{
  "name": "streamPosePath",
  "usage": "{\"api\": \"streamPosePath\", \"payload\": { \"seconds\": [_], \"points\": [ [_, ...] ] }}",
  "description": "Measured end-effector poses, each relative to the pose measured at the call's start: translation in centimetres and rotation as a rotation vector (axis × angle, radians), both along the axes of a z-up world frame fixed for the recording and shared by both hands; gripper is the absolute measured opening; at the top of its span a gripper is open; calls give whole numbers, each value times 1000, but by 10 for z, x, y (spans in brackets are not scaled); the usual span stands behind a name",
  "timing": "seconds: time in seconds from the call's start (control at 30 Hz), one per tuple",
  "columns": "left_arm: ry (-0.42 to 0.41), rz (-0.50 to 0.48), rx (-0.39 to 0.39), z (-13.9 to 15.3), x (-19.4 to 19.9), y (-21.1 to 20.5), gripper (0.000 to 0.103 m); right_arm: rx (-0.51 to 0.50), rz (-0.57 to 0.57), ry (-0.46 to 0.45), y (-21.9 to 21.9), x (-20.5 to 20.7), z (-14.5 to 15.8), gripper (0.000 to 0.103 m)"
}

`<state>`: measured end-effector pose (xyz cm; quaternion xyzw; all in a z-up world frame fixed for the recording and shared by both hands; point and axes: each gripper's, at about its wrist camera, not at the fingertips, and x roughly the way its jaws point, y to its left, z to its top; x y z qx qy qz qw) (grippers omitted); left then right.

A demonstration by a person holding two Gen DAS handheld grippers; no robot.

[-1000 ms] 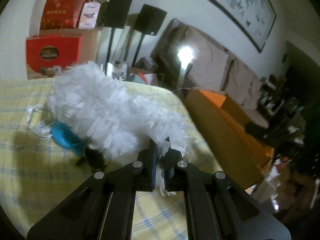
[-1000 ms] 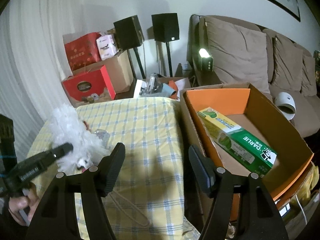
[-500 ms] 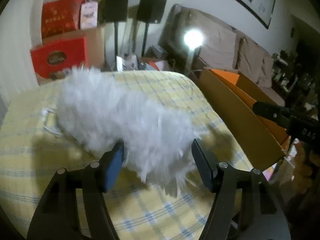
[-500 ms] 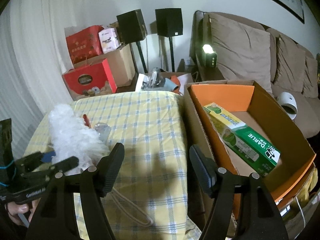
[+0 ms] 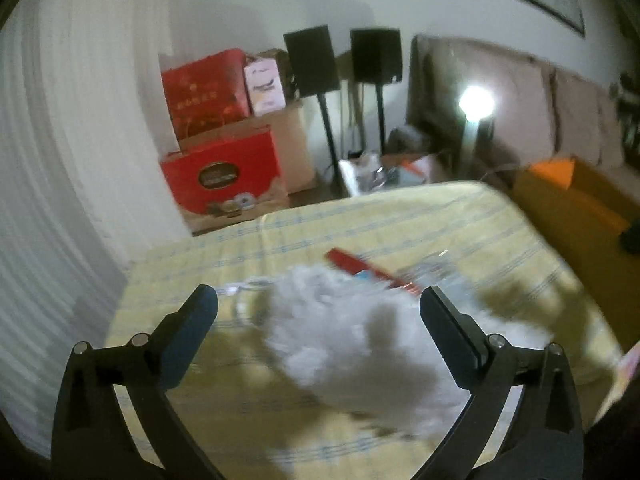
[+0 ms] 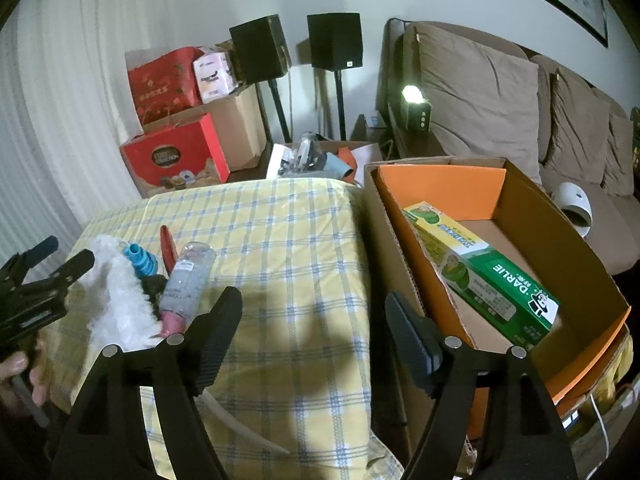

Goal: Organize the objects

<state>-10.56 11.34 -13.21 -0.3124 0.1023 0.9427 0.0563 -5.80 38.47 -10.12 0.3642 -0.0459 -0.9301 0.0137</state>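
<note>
Both pairs of our fingers stand apart. On our left gripper [image 5: 319, 304] the black fingers [image 5: 448, 328] have just been opening and now gape wide, with the fluffy white feather duster [image 5: 360, 344] lying loose on the table between and just beyond them; neither pad presses on it, though in this blurred view we cannot tell whether the right-hand finger brushes its fringe. From the right wrist view the same duster [image 6: 116, 296] lies at the near left corner of the table covered in a yellow and blue checked cloth [image 6: 288, 240], just in front of our left gripper [image 6: 60, 256], which a hand [image 6: 20, 372] holds at the frame's left edge. Beside the duster's far end we see a ribbed blue plastic piece [image 6: 142, 258], a flat red strip [image 6: 168, 246] and a clear plastic bottle with a pink cap [image 6: 184, 276] lying on its side, its cap toward us. Our right gripper [image 6: 314, 312] has also just been opening its fingers [image 6: 408, 336], and nothing sits between them; they hang over the cloth near the table's right edge. Just beside that edge stands an open brown cardboard box with an orange lining [image 6: 560, 240], and a green and yellow carton [image 6: 480, 268] lies flat inside it.
</note>
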Motion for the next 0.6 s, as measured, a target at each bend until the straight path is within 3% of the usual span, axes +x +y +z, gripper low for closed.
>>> {"api": "streamPosePath", "payload": {
  "seconds": [0.13,0.3,0.43,0.53,0.6],
  "points": [
    [-3,-37,4,-7,-8,-12,101,-2,-1,0,0,0,-1,78],
    [-113,-95,161,-27,-18,-23,101,-1,12,-6,-2,1,0,78],
    [-185,-86,171,-40,-24,-19,101,3,18,-12,-5,0,-2,78],
    [-194,-90,219,-40,-25,-23,101,2,13,-20,-7,-3,-7,78],
    [-220,-104,253,-44,-25,-25,93,-1,17,-28,-8,-5,-10,78]
  ]
}}
